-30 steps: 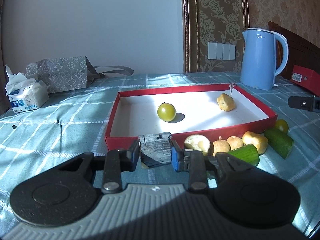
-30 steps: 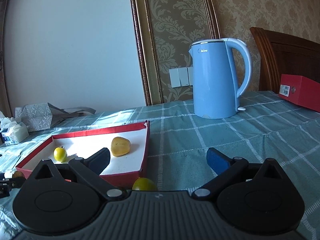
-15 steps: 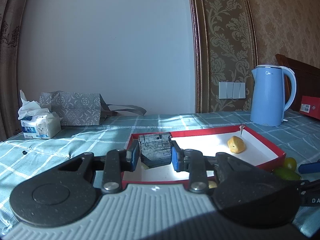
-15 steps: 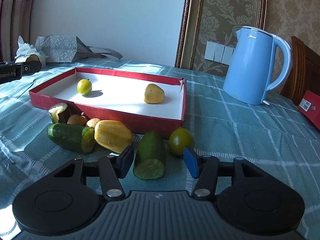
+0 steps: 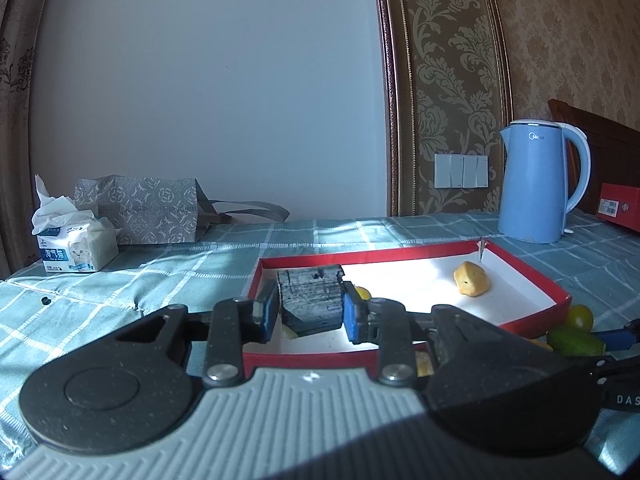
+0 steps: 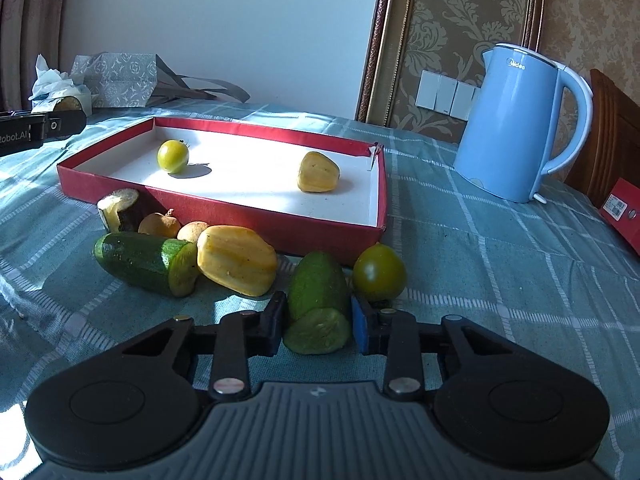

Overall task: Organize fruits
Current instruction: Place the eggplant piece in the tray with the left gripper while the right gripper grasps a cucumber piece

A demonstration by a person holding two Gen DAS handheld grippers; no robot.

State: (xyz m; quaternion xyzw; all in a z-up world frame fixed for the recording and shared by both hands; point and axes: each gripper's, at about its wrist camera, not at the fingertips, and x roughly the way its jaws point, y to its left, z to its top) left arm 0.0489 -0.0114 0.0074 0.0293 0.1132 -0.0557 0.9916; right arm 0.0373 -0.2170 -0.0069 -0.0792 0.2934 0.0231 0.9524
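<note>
A red tray (image 6: 224,216) with a white floor holds a green tomato (image 6: 173,156) and a yellow fruit (image 6: 318,172). My left gripper (image 5: 311,312) is shut on a dark chunk (image 5: 312,300) and holds it above the tray's near left corner (image 5: 320,354). My right gripper (image 6: 318,326) stands around a cucumber piece (image 6: 318,304) on the cloth, jaws at its sides. Beside it lie a green tomato (image 6: 379,273), a yellow fruit (image 6: 236,260), a second cucumber piece (image 6: 146,262), two small brown fruits (image 6: 160,225) and a cut dark-skinned chunk (image 6: 119,208).
A blue kettle (image 6: 516,128) stands on the table's right side, a red box (image 6: 624,212) past it. A grey bag (image 5: 138,210) and a tissue pack (image 5: 74,246) sit at the back left. The table has a teal checked cloth (image 6: 500,264).
My left gripper has lifted the dark chunk over the tray. My right gripper has swung down to the fruit row and narrowed its jaws around the cucumber piece.
</note>
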